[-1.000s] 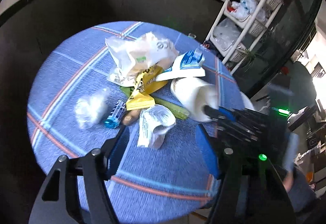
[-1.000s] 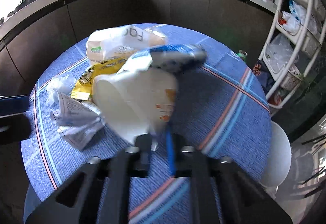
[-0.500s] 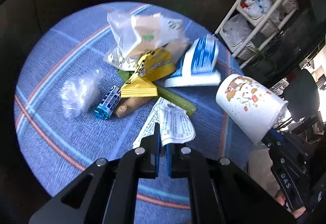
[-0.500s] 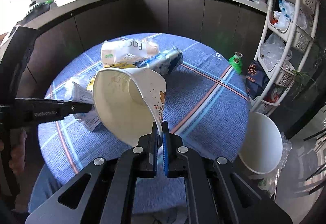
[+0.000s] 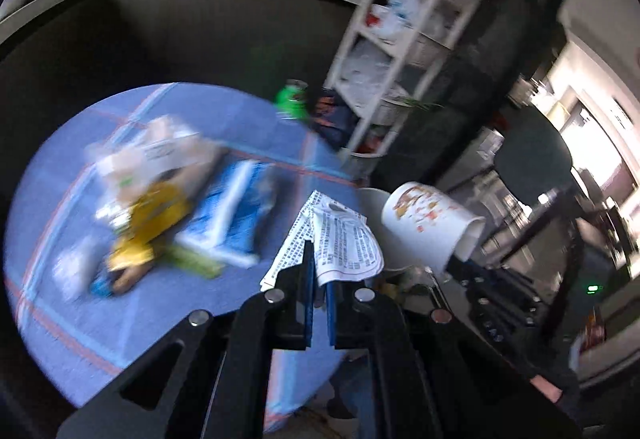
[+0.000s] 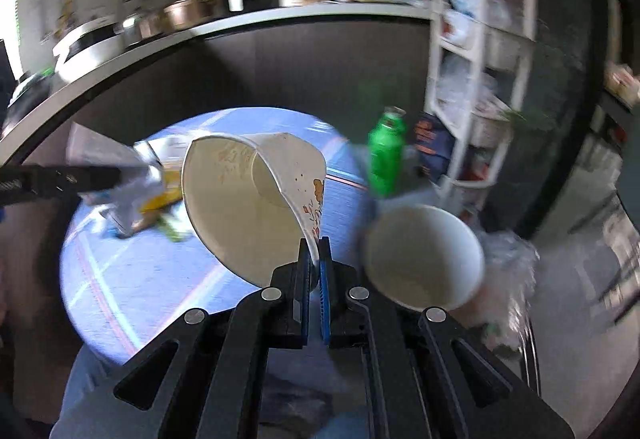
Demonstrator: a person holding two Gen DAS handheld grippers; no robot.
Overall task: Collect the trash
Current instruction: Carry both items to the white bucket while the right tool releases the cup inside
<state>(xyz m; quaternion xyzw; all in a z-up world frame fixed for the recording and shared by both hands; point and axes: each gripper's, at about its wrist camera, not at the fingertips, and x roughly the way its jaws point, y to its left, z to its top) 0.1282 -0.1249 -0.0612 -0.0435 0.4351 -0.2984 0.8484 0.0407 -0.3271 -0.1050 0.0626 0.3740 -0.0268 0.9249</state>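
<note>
My left gripper (image 5: 318,275) is shut on a printed paper receipt (image 5: 340,243) and holds it above the right edge of the round blue table (image 5: 100,319). My right gripper (image 6: 314,263) is shut on the rim of a white paper cup (image 6: 240,207) with orange print, tilted on its side in the air; the cup also shows in the left wrist view (image 5: 428,223). A white bin (image 6: 424,259) stands just right of the cup, beside the table. Several wrappers, a yellow packet (image 5: 152,223) and a blue-and-white pack (image 5: 232,219) lie on the table.
A green bottle (image 6: 386,155) stands beyond the table edge. A white shelf rack (image 6: 480,71) with bags is at the right. A dark curved counter (image 6: 240,59) with kitchenware runs behind. A clear plastic bag (image 6: 508,271) lies beside the bin.
Both grippers have swung right toward the bin. The left lifted the receipt off the table. The right carried the cup from over the table toward the bin.
</note>
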